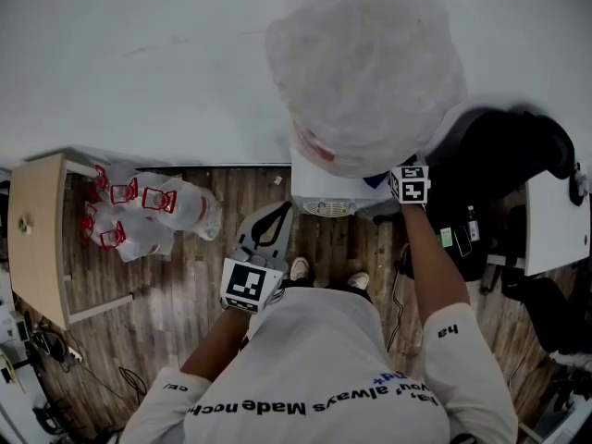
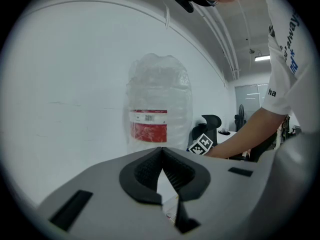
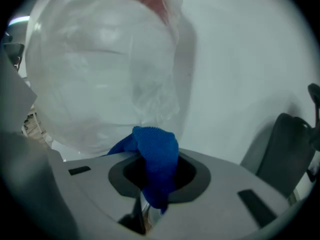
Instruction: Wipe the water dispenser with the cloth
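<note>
I count one water dispenser [image 1: 326,202], one plastic-wrapped water bottle [image 1: 365,67], one blue cloth [image 3: 155,144], two grippers, left gripper [image 2: 162,151] and right gripper [image 3: 151,161], one wooden table [image 1: 37,239], two shoes [image 1: 300,268].

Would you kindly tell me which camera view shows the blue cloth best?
The right gripper view: the blue cloth fills its centre, clamped in the right gripper's jaws. The head view shows only a small blue sliver beside that gripper; the left gripper view shows none of it.

You're in office: black office chair [image 2: 212,123] by white surface [image 1: 555,225], ceiling strip light [image 2: 262,58], water dispenser [image 1: 335,197] against wall [image 1: 139,63], wood floor [image 1: 185,294].
</note>
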The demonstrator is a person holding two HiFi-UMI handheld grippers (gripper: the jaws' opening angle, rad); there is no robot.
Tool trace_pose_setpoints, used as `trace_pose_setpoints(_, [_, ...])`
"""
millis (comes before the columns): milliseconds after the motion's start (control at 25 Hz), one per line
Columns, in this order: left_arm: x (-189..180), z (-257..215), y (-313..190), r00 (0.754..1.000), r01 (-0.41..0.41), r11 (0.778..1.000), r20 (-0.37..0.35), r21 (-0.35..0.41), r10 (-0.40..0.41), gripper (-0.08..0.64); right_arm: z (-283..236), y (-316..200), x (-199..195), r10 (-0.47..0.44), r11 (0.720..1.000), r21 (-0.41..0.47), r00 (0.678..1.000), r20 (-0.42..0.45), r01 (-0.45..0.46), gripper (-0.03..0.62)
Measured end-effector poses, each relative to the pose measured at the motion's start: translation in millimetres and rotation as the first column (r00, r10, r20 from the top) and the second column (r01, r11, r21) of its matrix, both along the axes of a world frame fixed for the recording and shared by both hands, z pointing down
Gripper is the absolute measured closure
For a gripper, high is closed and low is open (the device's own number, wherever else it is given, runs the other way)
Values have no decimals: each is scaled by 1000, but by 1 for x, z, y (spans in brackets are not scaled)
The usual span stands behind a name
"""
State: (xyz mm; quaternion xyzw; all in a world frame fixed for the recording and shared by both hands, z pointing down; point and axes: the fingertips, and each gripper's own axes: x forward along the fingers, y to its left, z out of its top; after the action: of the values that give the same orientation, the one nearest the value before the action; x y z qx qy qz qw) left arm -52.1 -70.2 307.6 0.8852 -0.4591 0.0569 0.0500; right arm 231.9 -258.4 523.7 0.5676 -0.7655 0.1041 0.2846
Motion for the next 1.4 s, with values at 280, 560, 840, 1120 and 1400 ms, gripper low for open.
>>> trace_pose_setpoints(280, [-5,2,-15,1000,26,1000,8,-14,-25,541,29,-5,-5,-47,989,-135,996,82,58,512])
trace_pose_setpoints(560, [0,5,-16,1000,14,1000,12,-20,-13,541,32,0,-7,-89,985,-140,994,70,98,520])
trace_pose_setpoints(840, [3,5,-12,1000,-4,1000,2,-15,4,541,41,23,-7,-109,988,-109,993,38,112,523])
trace_pose_setpoints(1120, [9,2,0,1000,-21,1000,-7,-8,21,541,41,54,-6,-103,990,-92,994,36,106,525])
trace_pose_setpoints(1400, [10,4,12,999,-38,999,-13,-7,38,541,44,86,-6,-87,993,-78,996,34,90,525])
